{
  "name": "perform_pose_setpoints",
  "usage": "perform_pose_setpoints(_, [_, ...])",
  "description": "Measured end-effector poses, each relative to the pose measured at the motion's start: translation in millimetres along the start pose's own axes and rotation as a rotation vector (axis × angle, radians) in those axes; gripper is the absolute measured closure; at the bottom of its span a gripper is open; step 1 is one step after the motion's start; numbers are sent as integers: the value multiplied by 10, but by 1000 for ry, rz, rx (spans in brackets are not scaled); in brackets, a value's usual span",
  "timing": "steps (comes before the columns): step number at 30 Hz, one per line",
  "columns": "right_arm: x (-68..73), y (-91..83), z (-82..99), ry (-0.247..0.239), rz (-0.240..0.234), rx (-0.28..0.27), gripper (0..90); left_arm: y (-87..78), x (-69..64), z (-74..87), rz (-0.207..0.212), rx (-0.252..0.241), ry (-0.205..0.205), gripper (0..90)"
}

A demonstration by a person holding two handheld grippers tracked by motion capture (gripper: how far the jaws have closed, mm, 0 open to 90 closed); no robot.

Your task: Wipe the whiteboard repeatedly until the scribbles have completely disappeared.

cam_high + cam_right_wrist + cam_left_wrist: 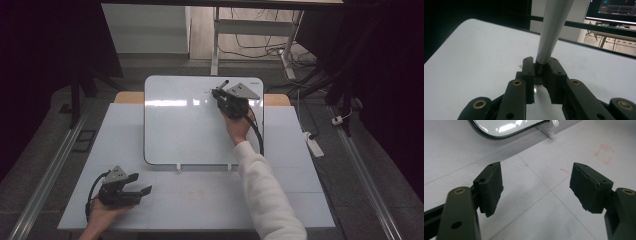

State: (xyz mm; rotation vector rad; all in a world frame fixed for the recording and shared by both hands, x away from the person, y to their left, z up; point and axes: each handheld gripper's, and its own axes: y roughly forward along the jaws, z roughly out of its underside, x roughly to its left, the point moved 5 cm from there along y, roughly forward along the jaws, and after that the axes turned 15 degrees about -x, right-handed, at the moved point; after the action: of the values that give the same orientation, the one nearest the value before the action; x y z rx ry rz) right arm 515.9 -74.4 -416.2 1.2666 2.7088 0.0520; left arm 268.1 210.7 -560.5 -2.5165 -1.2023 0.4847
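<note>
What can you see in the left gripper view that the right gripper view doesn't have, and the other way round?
Left gripper view: the open left tool over the table, faint red marks, and the whiteboard corner with a white clip.
Right gripper view: the right tool shut on a grey marker, plus a screen behind.
Both: black tool pads and the whiteboard.

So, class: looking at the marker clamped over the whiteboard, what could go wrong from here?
1. The right gripper pinches the marker only at its lower end, so pressing on the whiteboard might tilt or slip it.
2. The whiteboard leans on small white feet; a hard push could shift it.
3. The left gripper rests open on the table, not steadying the board.
</note>
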Motion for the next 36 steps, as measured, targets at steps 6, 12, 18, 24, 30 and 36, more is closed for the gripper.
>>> perform_pose_setpoints(6, [-238,-31,-69,52,117,-37,771,-16,5,-4,-1,-2,-1,274])
perform_pose_setpoints(12, [113,75,15,24,2,-13,771,-3,-10,-7,2,-1,5,274])
perform_pose_setpoints(18, [9,141,-52,57,79,-45,772,-20,4,-4,-3,-5,-2,274])
perform_pose_setpoints(24, [231,176,6,19,-14,-18,772,-20,2,-4,1,-5,0,274])
perform_pose_setpoints(30, [-16,95,-57,40,91,-40,771,-23,7,-7,-3,-7,1,274])
perform_pose_setpoints(36, [207,141,7,12,-43,7,771,-19,-3,-8,-2,-6,5,274])
